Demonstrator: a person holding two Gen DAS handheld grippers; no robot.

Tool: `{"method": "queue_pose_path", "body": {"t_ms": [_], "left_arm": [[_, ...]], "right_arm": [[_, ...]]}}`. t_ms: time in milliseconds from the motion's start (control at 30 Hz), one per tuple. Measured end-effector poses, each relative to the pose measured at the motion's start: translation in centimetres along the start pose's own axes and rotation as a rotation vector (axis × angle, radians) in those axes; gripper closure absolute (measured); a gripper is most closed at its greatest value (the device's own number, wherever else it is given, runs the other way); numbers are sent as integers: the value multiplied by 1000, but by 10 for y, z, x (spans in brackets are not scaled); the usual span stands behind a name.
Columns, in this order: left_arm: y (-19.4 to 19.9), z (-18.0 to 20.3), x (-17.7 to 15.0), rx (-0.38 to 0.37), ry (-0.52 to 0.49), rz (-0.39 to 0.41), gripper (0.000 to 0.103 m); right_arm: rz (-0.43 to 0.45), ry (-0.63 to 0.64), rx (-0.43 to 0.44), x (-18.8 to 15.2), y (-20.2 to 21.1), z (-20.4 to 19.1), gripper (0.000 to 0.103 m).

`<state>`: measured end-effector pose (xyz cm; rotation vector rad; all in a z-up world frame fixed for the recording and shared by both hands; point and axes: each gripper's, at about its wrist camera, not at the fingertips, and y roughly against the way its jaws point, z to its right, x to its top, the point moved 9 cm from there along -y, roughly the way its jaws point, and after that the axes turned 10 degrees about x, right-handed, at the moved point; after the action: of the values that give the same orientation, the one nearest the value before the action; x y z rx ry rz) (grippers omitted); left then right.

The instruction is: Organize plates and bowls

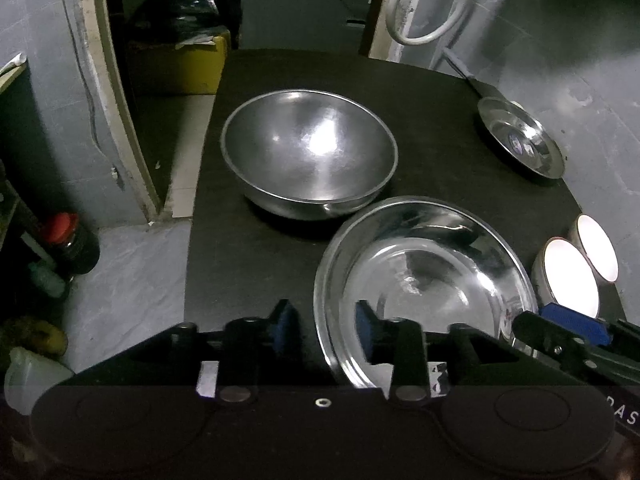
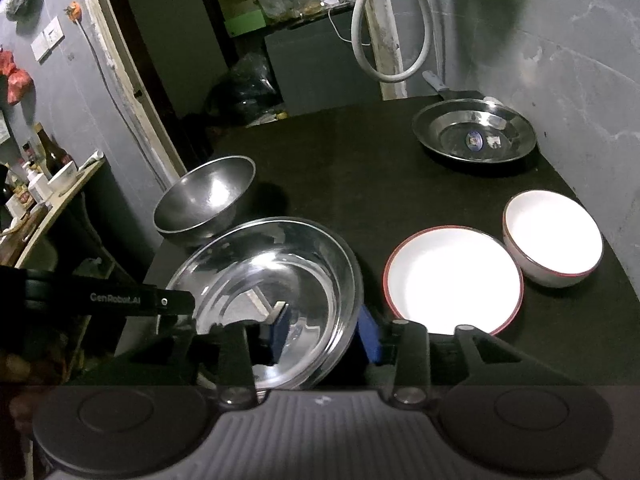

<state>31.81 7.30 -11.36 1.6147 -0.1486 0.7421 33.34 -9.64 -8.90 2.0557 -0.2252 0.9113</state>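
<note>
A clear glass bowl [image 1: 424, 280] [image 2: 264, 292] stands at the near edge of the dark table [image 1: 440, 160]. My left gripper [image 1: 324, 326] is open, its fingers straddling the bowl's left rim. My right gripper [image 2: 324, 330] is open and straddles the bowl's right rim, one pad inside, one outside. A large steel bowl [image 1: 308, 152] [image 2: 208, 200] sits behind it. A steel plate [image 1: 520, 136] [image 2: 474, 134] lies at the far right. A white red-rimmed plate [image 2: 452, 278] and a white bowl [image 2: 554, 238] sit to the right.
A grey wall [image 2: 560, 60] borders the table on the right. A white hose [image 2: 384, 40] hangs behind the table. A doorway with shelves and a yellow box [image 1: 192, 64] lies to the left. Bottles [image 1: 68, 240] stand on the floor on the left.
</note>
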Motion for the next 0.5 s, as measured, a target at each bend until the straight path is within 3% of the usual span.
{"method": "queue_pose_path", "body": {"t_ms": [133, 167, 200, 267, 333, 500], "left_arm": [[12, -1, 1, 0, 13, 31, 18], [15, 0, 2, -1, 10, 42, 12], [19, 1, 2, -3, 5, 53, 10], [26, 5, 4, -12, 3, 73, 2], [32, 9, 6, -31, 10, 89, 1], [37, 27, 12, -101, -7, 102, 1]], "right_arm": [[11, -2, 5, -1, 7, -1, 36], [15, -4, 4, -2, 10, -1, 30], [20, -5, 4, -3, 13, -1, 27], [42, -8, 1, -4, 23, 1, 10], [85, -20, 9, -4, 35, 3, 0], [132, -48, 7, -10, 60, 17, 0]]}}
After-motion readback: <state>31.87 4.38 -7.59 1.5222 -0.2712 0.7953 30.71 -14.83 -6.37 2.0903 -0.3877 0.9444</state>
